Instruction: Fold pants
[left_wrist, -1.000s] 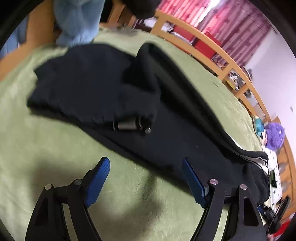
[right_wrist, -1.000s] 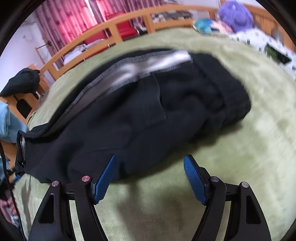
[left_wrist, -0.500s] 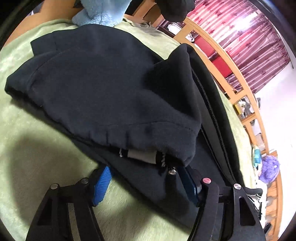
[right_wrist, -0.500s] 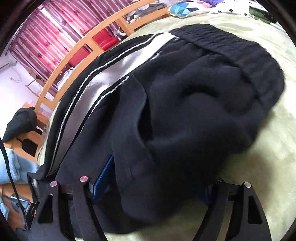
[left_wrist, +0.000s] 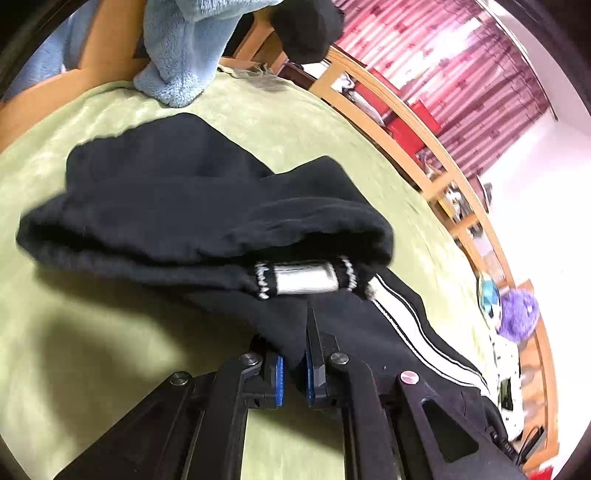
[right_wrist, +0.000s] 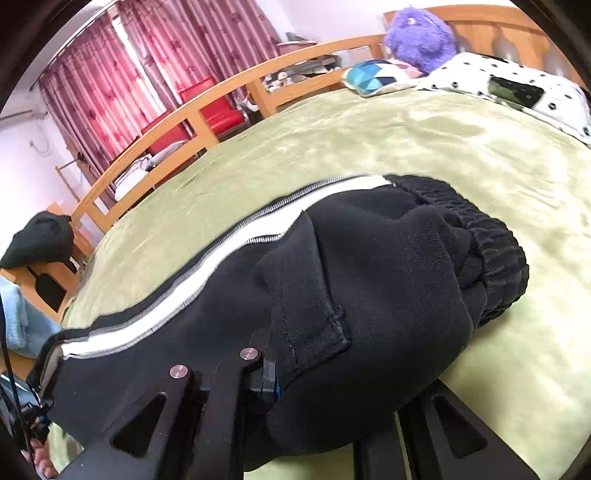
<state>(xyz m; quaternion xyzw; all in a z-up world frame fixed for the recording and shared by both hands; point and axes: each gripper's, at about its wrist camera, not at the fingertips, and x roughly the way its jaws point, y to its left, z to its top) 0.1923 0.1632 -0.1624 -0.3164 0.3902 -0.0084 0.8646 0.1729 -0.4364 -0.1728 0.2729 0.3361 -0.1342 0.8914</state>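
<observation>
The black pants (left_wrist: 192, 206) are lying on the bed (left_wrist: 92, 332), a thick fleecy knit with a white side stripe (right_wrist: 207, 273) edged in zigzag stitching and a ribbed elastic waistband (right_wrist: 491, 251) bunching at one end. At the other end the cuffs are sitting doubled over, a white patch (left_wrist: 304, 280) showing between them. The left gripper (left_wrist: 293, 373) is pinching a fold of the leg fabric, its blue pads nearly meeting. The right gripper (right_wrist: 295, 384) is lying buried under the hip fabric beside a sewn pocket; only one pad is showing, closed into the cloth. A second ago both grippers were hovering wide apart above the bare cover; now each is holding cloth. The bed cover is a plush green velour. A fluffy blue blanket (left_wrist: 184, 55) is hanging near the wooden bed rail (right_wrist: 221, 107), and a purple plush toy (right_wrist: 421, 37) is sitting by a spotted pillow (right_wrist: 546, 88).
</observation>
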